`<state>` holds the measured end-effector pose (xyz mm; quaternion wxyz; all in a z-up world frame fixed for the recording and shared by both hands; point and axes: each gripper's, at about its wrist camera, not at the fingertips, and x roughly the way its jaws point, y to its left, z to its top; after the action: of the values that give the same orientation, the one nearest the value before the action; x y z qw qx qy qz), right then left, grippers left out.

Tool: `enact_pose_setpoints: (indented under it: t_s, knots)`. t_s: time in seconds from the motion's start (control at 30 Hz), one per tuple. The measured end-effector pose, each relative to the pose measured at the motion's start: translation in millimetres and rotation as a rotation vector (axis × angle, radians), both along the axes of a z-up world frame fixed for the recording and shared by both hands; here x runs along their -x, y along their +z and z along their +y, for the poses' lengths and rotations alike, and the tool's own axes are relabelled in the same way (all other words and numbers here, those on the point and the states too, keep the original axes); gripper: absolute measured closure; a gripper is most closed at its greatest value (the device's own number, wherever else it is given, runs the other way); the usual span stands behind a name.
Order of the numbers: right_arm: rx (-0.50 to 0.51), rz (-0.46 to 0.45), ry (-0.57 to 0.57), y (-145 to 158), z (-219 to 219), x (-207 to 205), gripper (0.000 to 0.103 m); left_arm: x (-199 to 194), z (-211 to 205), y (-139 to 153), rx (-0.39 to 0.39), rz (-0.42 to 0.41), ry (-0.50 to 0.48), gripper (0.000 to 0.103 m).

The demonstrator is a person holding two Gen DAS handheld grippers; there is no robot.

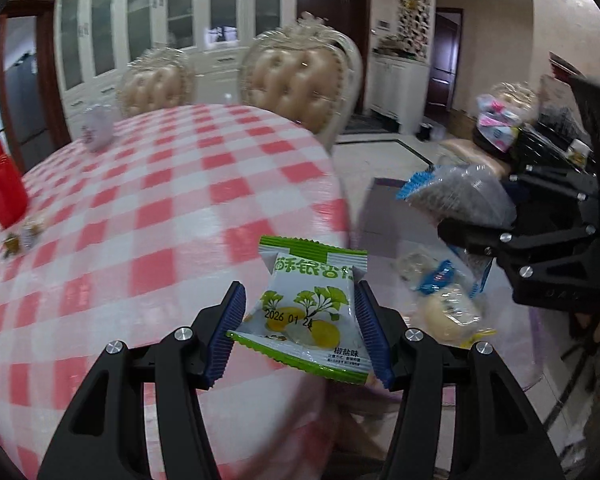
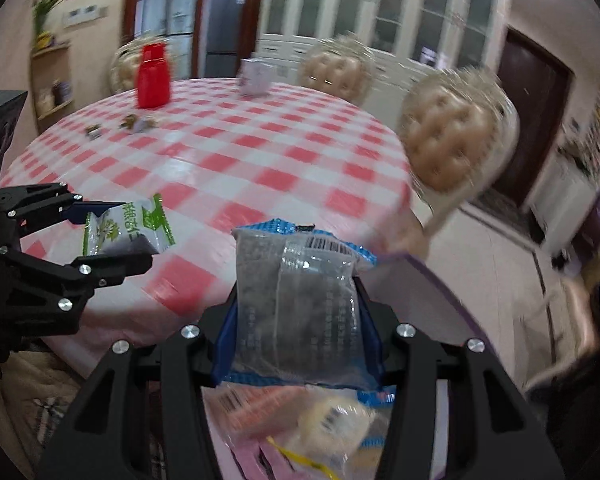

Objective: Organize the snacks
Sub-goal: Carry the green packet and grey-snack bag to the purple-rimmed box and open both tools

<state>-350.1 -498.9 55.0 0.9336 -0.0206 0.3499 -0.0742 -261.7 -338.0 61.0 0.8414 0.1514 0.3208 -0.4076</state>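
Left wrist view, from the left: red bottle [image 1: 2,184] at the table's far left edge, small wrapped sweets [image 1: 24,236] beside it, a pale tissue box [image 1: 96,128] further back on the red-checked tablecloth [image 1: 160,208]. In the middle, left gripper [image 1: 300,328] clenched on a green-and-white snack packet [image 1: 304,312] – held up above the table edge, date stamp legible only here. To the right, a clear box [image 1: 536,344] with more wrapped snacks [image 1: 448,312] inside, seen only partly in the other view. Far right, right gripper [image 1: 480,216] side-on, clamped on a clear blue-edged packet [image 1: 460,196] of dark contents.

Right wrist view, from the left: left gripper [image 2: 112,232] side-on with the green packet [image 2: 128,228] between its blue pads. Behind, the red bottle [image 2: 153,76], sweets [image 2: 136,124] and tissue box [image 2: 254,76] – blurred. Centre, right gripper [image 2: 298,320] gripping the blue-edged packet [image 2: 296,308], barcode at its top visible only from here; packet blocks much of the near table edge. Below it, loose snacks [image 2: 332,420] in the box. Right, padded chairs [image 2: 452,140], blurred, and a dark door [image 2: 536,120].
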Motion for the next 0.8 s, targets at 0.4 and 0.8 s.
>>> enact_pose_setpoints:
  t_s: [0.4, 0.8]
  knots:
    - [-0.096, -0.022, -0.145, -32.8, -51.1, 11.3, 0.052, 27.9, -78.2, -33.5, -0.06, 0.085, -0.171, 0.049]
    - [-0.068, 0.007, -0.186, -37.2, -55.0, 5.6, 0.052, 19.1, -93.6, -46.7, -0.03, 0.134, -0.196, 0.049]
